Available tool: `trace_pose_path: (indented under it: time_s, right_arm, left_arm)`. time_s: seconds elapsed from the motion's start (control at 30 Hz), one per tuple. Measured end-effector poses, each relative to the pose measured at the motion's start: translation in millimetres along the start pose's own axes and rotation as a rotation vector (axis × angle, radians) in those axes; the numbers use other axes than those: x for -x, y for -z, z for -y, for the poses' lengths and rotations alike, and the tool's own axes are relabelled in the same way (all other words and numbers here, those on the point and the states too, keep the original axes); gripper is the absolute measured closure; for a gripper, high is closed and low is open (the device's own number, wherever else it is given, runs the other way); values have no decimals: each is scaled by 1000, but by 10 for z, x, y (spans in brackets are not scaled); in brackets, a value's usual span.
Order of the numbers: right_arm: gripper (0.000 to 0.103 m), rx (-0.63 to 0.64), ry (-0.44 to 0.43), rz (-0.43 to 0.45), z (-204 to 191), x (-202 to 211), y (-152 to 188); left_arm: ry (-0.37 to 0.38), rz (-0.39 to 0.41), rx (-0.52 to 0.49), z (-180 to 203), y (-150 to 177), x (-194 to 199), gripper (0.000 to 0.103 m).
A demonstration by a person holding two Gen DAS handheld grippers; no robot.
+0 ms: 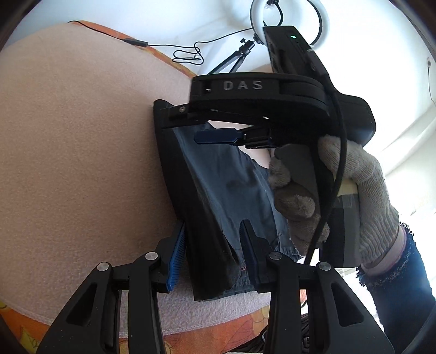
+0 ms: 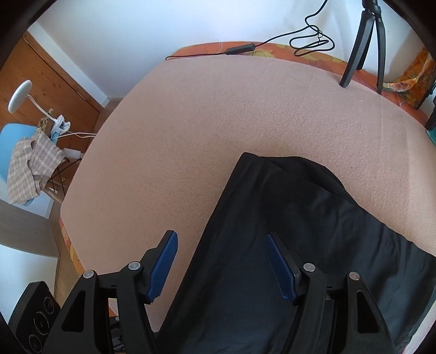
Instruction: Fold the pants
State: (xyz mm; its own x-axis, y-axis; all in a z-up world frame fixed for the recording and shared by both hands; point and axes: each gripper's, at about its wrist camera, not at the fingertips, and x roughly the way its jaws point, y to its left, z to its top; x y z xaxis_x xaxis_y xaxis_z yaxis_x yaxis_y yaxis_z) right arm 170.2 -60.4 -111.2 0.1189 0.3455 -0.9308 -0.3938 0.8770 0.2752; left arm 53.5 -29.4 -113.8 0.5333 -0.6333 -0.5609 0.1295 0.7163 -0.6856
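Your left gripper [image 1: 214,254] and right gripper [image 2: 222,268] both had fingers apart, straddling the dark folded pants [image 2: 286,217] on the pink fleece-covered tabletop [image 2: 190,130]; the pants' long axis ran ahead of your right fingers.

A pink fleece blanket [image 2: 218,114] covers an orange floral sheet [image 2: 272,49]. At one o'clock stand black tripod legs [image 2: 362,46], with a black cable [image 2: 239,50] coiled at twelve. At nine o'clock a checked cloth [image 2: 30,160] drapes a blue chair [image 2: 11,136] beside a white clip lamp [image 2: 19,95]. A ring light [image 1: 288,16] hangs above.
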Motion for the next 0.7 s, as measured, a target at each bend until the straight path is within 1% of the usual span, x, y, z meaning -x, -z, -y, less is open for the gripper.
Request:
trace_pose_path:
  time_s: [0.13,0.23,0.3,0.33,0.37,0.4,0.43,0.5,0.53,0.6,0.7]
  right_arm:
    - [35,19,83,-102,-94,-176,-63]
    - [40,66,153,-126,-199,-252,-73]
    - [50,96,187,-143,-244,-295,-63]
    - [52,112,203,-152,-257,-318,-54]
    - [60,124,211,-158,-245,-339,-56]
    - [67,132,213,-162,-238,-351,-41]
    - [69,139,208,-166,-230,-361,-27]
    - [82,139,186,-152,-215,-335,5]
    - [85,137,171,-144,-215,-316,24]
    - [94,126,138,-118,-167,-255,61]
    - [99,77,66,-55,-39,-130,137]
  left_arm:
    - [-1,0,-14,37,0,-8,67]
    - [-4,-4,-25,66,21,-25,67]
    - [-7,-8,-26,79,18,-43,67]
    - [-9,-9,-25,85,14,-55,67]
    - [-11,-9,-24,89,15,-58,67]
    - [-16,-10,-25,93,17,-60,67]
    - [-24,-12,-25,101,18,-61,67]
    - [-52,-21,-28,123,20,-86,67]
    - [-76,-27,-35,131,26,-104,64]
    - [-97,-36,-35,120,43,-128,64]
    - [-74,-54,-32,115,51,-176,64]
